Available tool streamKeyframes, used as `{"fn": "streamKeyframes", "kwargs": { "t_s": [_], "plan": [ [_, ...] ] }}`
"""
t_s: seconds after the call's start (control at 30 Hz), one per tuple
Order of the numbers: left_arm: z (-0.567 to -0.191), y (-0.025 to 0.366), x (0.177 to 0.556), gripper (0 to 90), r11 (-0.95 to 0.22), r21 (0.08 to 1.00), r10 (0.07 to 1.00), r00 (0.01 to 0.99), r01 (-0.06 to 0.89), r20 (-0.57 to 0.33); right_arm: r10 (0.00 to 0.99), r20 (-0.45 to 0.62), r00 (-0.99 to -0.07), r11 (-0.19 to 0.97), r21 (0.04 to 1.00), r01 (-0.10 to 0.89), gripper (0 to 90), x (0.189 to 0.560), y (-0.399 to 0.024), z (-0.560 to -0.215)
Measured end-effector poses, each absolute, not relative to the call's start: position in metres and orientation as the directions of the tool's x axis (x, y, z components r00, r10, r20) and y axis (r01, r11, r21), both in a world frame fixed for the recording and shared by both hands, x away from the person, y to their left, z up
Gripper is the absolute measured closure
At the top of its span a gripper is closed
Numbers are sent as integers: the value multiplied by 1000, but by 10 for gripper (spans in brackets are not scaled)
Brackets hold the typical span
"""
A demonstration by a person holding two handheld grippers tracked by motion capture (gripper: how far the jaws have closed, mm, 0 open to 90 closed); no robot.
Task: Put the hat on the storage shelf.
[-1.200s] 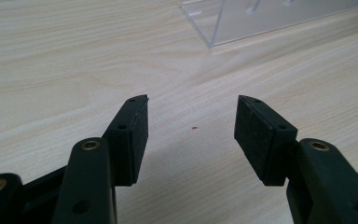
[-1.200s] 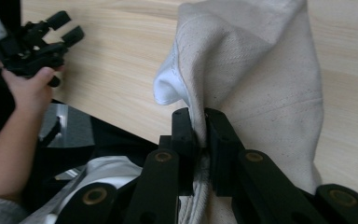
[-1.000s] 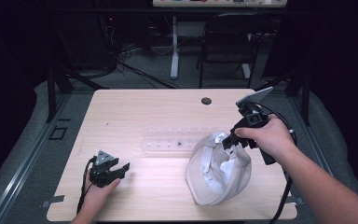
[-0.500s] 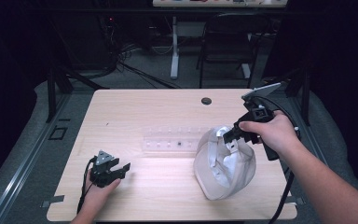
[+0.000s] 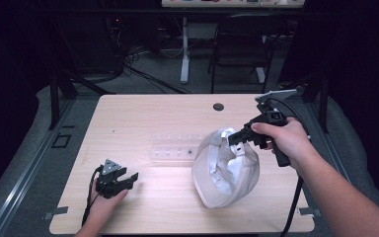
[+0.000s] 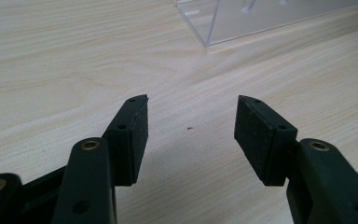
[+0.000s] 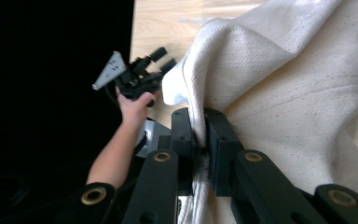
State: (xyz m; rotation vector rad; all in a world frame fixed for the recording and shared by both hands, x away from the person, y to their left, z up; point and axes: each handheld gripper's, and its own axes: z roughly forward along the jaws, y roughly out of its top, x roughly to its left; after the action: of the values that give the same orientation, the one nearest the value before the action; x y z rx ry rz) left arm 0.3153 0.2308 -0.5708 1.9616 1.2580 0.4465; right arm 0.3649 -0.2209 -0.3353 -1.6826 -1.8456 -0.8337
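Two hand-held grippers are at work, and they divide the labour unevenly. Nearest the person, the left hand-held gripper (image 5: 131, 178) rests low on the counter (image 5: 143, 118) at its near left, its jaws standing apart with nothing between them; the left gripper view shows bare wood ahead of the pads (image 6: 137, 135). Farther in and to the right, the right hand-held gripper (image 5: 233, 138) is clamped on the upper edge of a cream cloth bag (image 5: 227, 170), the fabric pinched between its pads (image 7: 216, 140) as the right gripper view shows. The bag hangs from that pinch with its base on the counter and its mouth gaping towards the left. Just beyond and beside it lies a clear plastic rack (image 5: 175, 150), its right end touching or hidden by the cloth. Near the far edge sits a dark round grommet (image 5: 218, 106).

To do this step well, the lift should probably stay slow and vertical, so that the cloth does not slip from a narrow pinch. The free left gripper could take the opposite rim to spread the mouth. Dragging the base sideways risks pushing the rack.
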Motion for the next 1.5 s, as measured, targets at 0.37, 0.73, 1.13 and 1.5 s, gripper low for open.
{"fn": "streamKeyframes", "kwargs": {
  "t_s": [0.37,0.73,1.13,1.5],
  "plan": [
    [-571,231,315,451,-241,746,883,459,621,-97,596,795,-109,3,134,991,831,371,-223,-328],
    [-571,230,315,451,-243,745,881,462,621,-97,568,817,-100,-25,138,990,831,379,-222,-319],
    [-571,229,315,450,-250,745,873,476,619,-103,542,835,-90,-87,162,983,831,399,-220,-309],
    [-567,222,312,451,-279,760,859,507,587,-76,520,852,-64,-162,172,972,831,417,-216,-307]
  ]
}}
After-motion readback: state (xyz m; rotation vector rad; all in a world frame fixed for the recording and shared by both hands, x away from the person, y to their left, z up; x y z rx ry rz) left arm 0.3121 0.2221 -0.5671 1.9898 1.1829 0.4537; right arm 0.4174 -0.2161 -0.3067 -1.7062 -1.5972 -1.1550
